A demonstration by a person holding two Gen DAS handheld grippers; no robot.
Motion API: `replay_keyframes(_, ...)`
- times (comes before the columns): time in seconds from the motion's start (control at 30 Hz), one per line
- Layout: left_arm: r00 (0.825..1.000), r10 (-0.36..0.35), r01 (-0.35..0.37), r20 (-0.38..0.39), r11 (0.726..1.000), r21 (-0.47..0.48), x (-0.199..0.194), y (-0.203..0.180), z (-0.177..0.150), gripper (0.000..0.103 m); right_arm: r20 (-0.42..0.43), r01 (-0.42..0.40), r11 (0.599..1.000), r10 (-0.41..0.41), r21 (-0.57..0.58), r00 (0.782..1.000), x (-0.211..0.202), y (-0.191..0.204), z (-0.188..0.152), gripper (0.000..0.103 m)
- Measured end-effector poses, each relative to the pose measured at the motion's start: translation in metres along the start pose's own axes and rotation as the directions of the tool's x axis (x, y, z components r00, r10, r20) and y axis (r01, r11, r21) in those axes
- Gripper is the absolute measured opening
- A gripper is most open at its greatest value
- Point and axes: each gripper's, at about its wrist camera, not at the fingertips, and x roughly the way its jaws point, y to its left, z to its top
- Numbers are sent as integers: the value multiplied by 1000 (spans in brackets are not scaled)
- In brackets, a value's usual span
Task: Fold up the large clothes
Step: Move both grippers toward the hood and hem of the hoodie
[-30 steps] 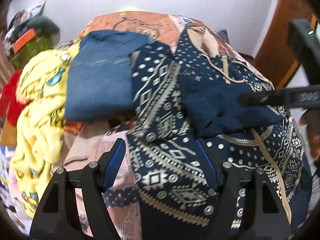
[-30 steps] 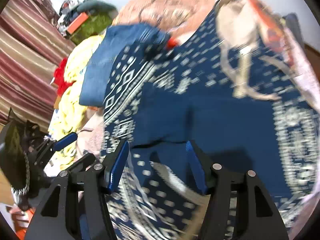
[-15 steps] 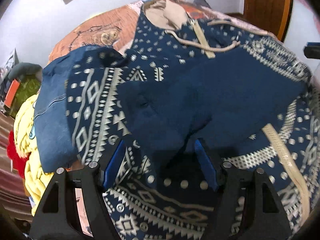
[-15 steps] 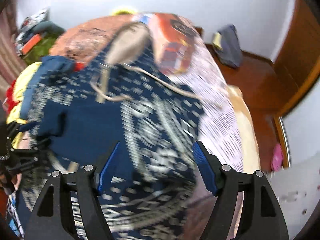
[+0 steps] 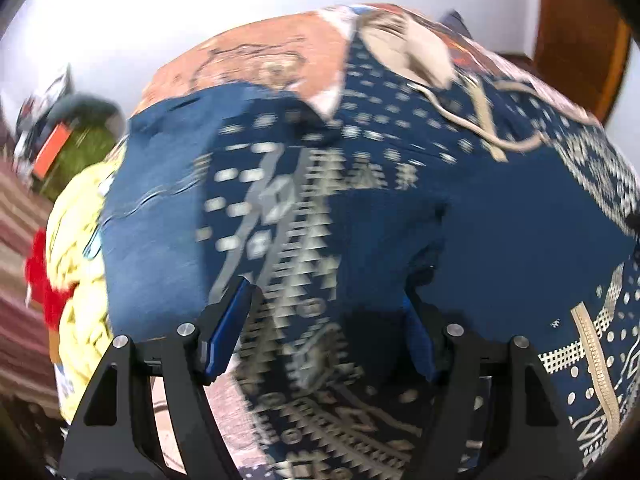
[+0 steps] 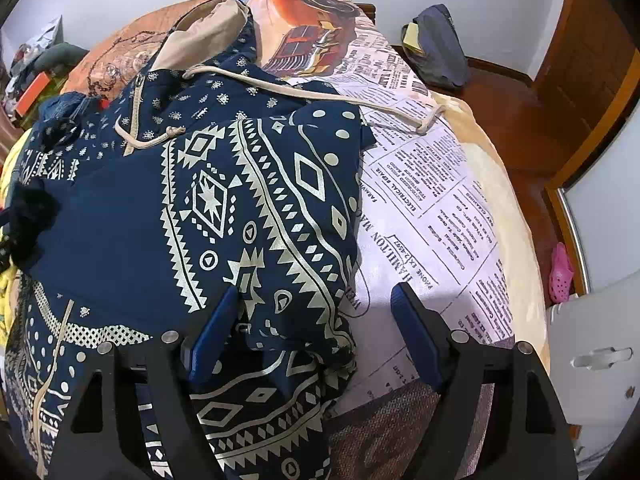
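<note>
While one hoodie (image 6: 240,208) lies on bed: left jaws apart, right jaws opening.

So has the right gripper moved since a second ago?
Yes. The right gripper has swung right across the hoodie, away from the jeans, to its edge by the newsprint sheet.

Left tongs (image 5: 326,332): pointing steeply downward, both black arms in view at the bottom of the left wrist view, blue pads (image 5: 226,330) facing each other with a wide gap. Pads press on nothing. View blurred.

Right tongs (image 6: 314,332): likewise angled steeply down, black arms spread at the frame bottom, blue pads (image 6: 416,340) well apart. Jaws opening at this moment; neither pad clamps anything. View sharp.

Neither tongs shows in the other's camera. No hand or sleeve visible.
</note>
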Motion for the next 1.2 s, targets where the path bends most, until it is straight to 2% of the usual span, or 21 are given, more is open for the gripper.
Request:
replay_keyframes(0.17,999,44,-44,2,993,-107,-8,41,-13,71,18,-6,1000,6,-3,1000,-2,0,-3,76)
replay_keyframes(0.33,997,5,-22,-83,979,-203,6,73,-45,71,22,-1,1000,2,-4,1000,0,0,-4,77)
replay_keyframes(0.4,995,-18,-5,-102,976,-217,7,77,-56,71,33,-12,1000,12,-6,999,0,0,-5,77)
replay_keyframes(0.53,995,-37,17,-95,980,-197,-5,77,-62,71,2,-5,1000,5,-2,1000,0,0,-1,77)
replay_keyframes(0.63,997,-58,49,-48,984,-174,-22,72,-50,71,-9,-8,1000,8,0,1000,-6,1,6,77)
replay_keyframes(0.8,995,-83,88,56,991,-100,-50,52,-12,71,66,-7,999,9,-33,998,-32,7,22,77)
replay_keyframes(1.0,975,-136,139,178,990,-6,-74,18,46,79,193,-33,996,49,-85,980,-70,21,59,77)
replay_keyframes(1.2,956,-195,190,221,981,44,-67,-12,100,80,281,-58,990,91,-125,955,-85,43,102,77)
